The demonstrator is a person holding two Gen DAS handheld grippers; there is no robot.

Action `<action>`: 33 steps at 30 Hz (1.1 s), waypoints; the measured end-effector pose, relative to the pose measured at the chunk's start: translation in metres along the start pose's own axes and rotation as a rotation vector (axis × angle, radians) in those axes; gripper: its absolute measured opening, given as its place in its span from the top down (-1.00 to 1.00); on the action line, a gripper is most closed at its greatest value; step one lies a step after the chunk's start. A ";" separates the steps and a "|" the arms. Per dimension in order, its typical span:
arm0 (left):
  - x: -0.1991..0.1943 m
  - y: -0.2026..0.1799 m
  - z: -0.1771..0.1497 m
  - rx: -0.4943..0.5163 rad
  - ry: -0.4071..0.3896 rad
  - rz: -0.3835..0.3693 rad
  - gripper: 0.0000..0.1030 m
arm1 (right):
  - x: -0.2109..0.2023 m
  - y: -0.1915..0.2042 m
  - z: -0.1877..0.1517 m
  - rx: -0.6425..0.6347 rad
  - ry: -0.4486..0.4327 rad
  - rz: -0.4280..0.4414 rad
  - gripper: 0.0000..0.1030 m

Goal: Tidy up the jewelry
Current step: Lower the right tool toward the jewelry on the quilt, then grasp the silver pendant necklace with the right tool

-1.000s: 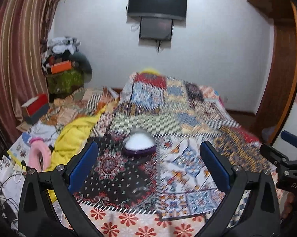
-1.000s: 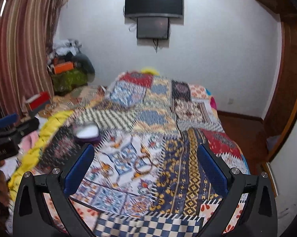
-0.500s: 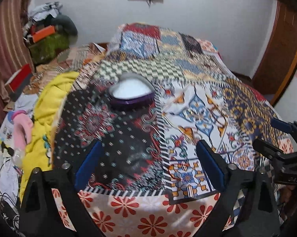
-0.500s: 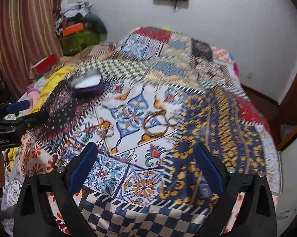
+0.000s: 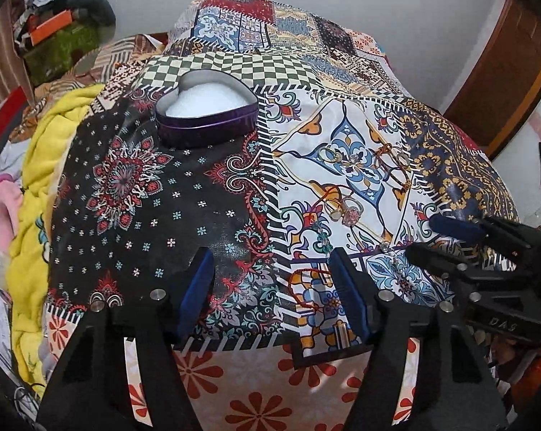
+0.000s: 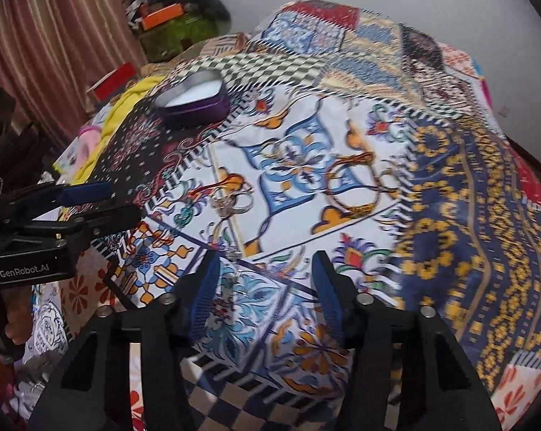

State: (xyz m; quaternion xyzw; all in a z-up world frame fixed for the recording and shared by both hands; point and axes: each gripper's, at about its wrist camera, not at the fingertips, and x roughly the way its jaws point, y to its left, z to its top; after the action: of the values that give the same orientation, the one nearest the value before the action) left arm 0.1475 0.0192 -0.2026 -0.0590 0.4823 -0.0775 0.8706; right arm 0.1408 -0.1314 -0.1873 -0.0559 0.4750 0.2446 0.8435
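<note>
The right wrist view is blurred, so the jewelry on the bed's quilt shows only as smears. The left wrist view is sharper: rings, a red cord and a chain lie loose on the white patch. The heart tin, holding only white padding, sits apart from them. The left claw and right claw both stand apart, empty.
</note>
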 end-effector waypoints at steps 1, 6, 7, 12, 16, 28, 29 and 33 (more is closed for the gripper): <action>0.000 0.001 0.000 -0.002 0.002 -0.006 -0.25 | 0.003 0.001 0.000 -0.004 0.007 0.008 0.23; 0.005 -0.003 0.001 0.025 0.011 -0.030 0.03 | 0.018 0.009 0.001 -0.030 0.050 0.038 0.44; 0.006 -0.004 0.002 0.031 0.012 -0.034 0.09 | 0.020 0.010 0.001 -0.038 0.048 0.034 0.45; 0.013 -0.015 0.002 0.071 0.031 -0.078 0.40 | 0.021 0.011 0.001 -0.048 0.040 0.029 0.78; 0.016 -0.026 0.002 0.098 0.040 -0.097 0.45 | 0.020 0.009 0.002 -0.036 0.029 0.035 0.82; 0.041 -0.038 0.008 0.107 0.062 -0.047 0.69 | -0.001 -0.007 0.004 0.031 -0.032 0.019 0.82; 0.042 -0.039 0.008 0.109 0.059 -0.039 0.80 | -0.004 -0.009 0.004 0.036 -0.040 0.015 0.82; 0.042 -0.040 0.011 0.106 0.063 -0.037 0.89 | -0.011 -0.015 0.005 0.049 -0.060 0.005 0.82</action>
State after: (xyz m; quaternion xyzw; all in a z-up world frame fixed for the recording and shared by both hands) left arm 0.1755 -0.0276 -0.2251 -0.0193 0.5036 -0.1209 0.8552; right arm 0.1469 -0.1466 -0.1773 -0.0268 0.4554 0.2366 0.8578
